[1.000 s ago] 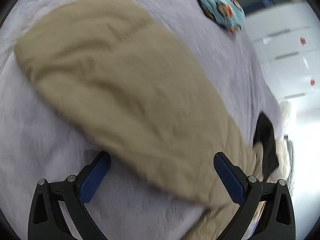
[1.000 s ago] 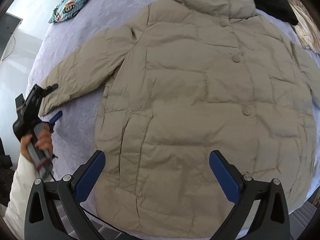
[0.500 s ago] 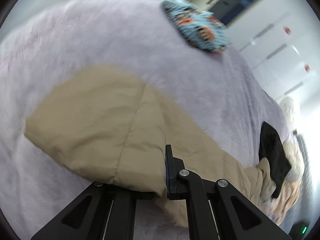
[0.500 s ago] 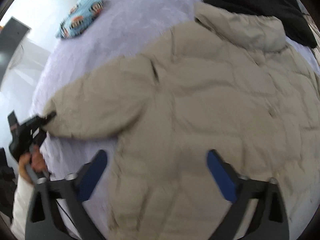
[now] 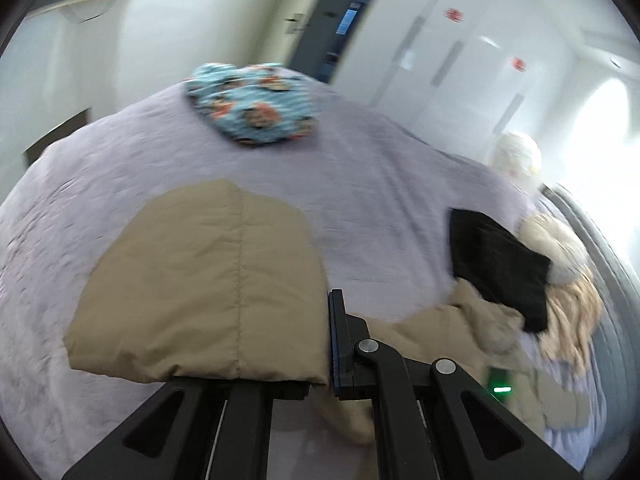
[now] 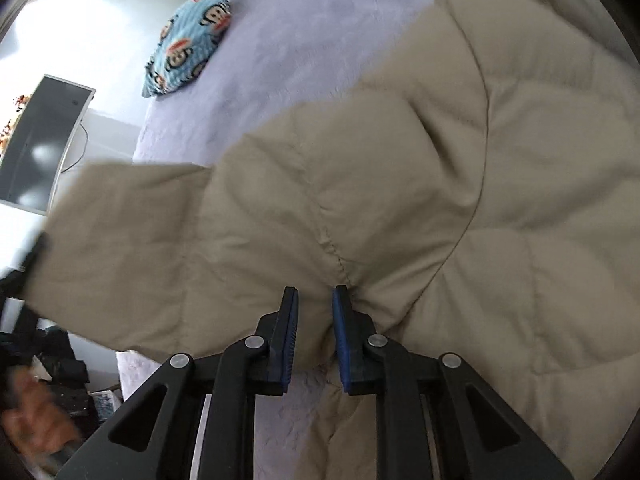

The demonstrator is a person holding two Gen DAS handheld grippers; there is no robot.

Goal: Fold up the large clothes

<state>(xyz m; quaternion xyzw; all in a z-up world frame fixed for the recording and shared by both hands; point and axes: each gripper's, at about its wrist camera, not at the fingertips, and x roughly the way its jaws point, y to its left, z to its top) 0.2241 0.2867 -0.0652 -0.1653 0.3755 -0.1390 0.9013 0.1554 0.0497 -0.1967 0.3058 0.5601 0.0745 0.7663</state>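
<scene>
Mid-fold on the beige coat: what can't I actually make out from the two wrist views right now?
- Left wrist view: the left gripper is shut on the sleeve cuff, but the cuff covers its left pad.
- Right wrist view: the right gripper has just been closing on coat fabric at the underarm; that fabric hides the pads' bite.
- Right wrist view: the hand holding the other gripper is blurred and cut by the edge.
- Coat hem and far sleeve: out of frame.

No readable text, red marks on wardrobe doors (image 5: 480,52) (blurred, too small), no labels
</scene>
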